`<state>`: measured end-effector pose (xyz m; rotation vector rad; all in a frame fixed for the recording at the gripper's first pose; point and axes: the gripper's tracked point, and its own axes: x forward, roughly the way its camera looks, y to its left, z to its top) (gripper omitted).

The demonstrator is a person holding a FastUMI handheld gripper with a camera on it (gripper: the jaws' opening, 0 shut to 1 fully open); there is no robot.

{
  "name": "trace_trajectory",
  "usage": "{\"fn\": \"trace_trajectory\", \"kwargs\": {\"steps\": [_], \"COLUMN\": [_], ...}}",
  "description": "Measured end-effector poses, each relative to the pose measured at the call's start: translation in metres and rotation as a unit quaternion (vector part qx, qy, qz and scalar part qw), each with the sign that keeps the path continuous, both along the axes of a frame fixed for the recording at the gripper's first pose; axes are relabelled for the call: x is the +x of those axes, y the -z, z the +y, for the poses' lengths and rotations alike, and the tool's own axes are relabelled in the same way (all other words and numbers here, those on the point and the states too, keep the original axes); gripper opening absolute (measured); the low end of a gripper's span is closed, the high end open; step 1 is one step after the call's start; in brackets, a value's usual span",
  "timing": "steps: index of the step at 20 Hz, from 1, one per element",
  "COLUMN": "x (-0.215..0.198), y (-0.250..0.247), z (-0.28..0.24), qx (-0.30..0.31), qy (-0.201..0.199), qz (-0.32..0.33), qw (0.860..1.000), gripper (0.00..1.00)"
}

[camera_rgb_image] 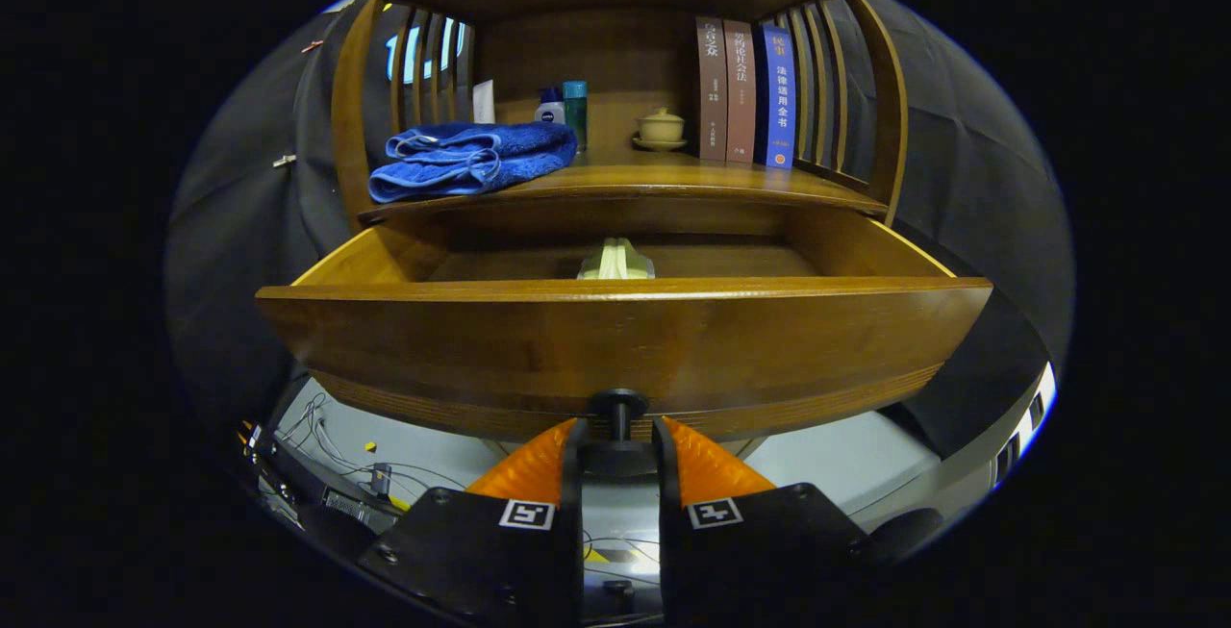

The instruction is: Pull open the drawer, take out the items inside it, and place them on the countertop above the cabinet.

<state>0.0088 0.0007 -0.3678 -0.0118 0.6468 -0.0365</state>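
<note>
From the gripper view, the wooden drawer [625, 339] stands pulled well out of the cabinet, its curved front panel close ahead of the fingers. The gripper [620, 440] has its two fingers drawn in on the dark knob [618, 407] at the lower middle of that panel, one on each side of its stem, and they look clamped on it.

Inside the drawer, a pale cream item [615, 261] sits near the middle of the floor, its top just clearing the front panel's rim; most of it is hidden behind that panel, so its shape is hard to make out.

Above the drawer lies the countertop [664, 181], already crowded. A folded blue towel [471, 159] lies to one side, hanging a little over the edge. Behind it stand a small white bottle [550, 109] and a teal bottle [575, 111], touching or nearly so. A small lidded cup on a saucer [660, 128] sits mid-shelf, and three upright books [745, 89] stand beside it against slatted side rails.

Below the drawer, cables and grey floor show.
</note>
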Motion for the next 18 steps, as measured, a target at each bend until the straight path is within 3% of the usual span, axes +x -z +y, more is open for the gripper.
{"fn": "trace_trajectory", "kwargs": {"steps": [13,14,18], "x": [-0.04,-0.04,-0.043], "y": [0.008,0.008,-0.001], "z": [-0.006,-0.005,-0.005], "qx": [0.013,0.011,0.036], "qy": [0.01,0.01,0.015], "qz": [0.03,0.032,0.016], "qw": [0.999,0.999,0.999], "gripper": [0.38,0.41,0.82]}}
